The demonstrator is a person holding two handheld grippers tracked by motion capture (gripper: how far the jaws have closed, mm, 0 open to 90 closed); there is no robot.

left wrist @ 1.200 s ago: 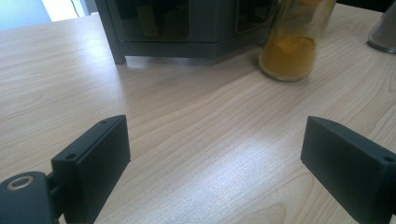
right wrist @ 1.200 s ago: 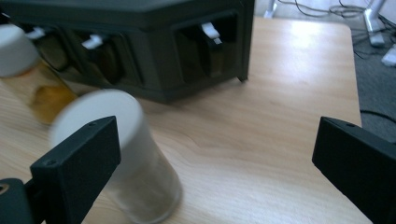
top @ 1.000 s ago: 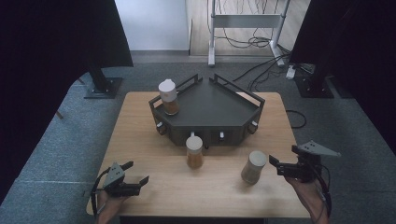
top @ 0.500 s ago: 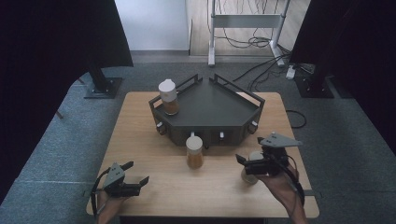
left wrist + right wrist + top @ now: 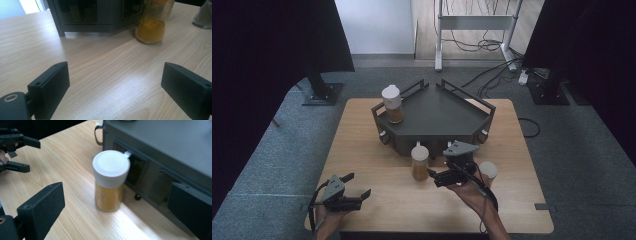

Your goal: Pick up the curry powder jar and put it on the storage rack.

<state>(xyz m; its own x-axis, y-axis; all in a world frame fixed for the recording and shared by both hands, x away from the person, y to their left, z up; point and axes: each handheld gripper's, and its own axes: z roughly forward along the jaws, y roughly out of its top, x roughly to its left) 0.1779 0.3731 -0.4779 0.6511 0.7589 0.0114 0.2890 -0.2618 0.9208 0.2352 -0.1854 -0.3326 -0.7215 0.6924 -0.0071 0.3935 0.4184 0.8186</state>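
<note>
Yellow-powder jar [image 5: 420, 162], white lid, upright on wooden table [image 5: 362, 150], just in front of the dark grey tray stand [image 5: 437, 112]. Right gripper [image 5: 438, 176] beside the jar, jaws spread wide, not touching it. Left gripper [image 5: 357, 187] near the table's front-left edge, jaws spread, holding nothing. Second jar [image 5: 392, 103] on the stand; a third [image 5: 488, 170] right of the hand.

We see a light wooden table [image 5: 362, 130], grey carpeted floor [image 5: 582, 150], black curtains [image 5: 267, 55] at both sides, a white wall panel [image 5: 374, 25], a metal stand [image 5: 477, 22], loose cables [image 5: 492, 80] behind.
</note>
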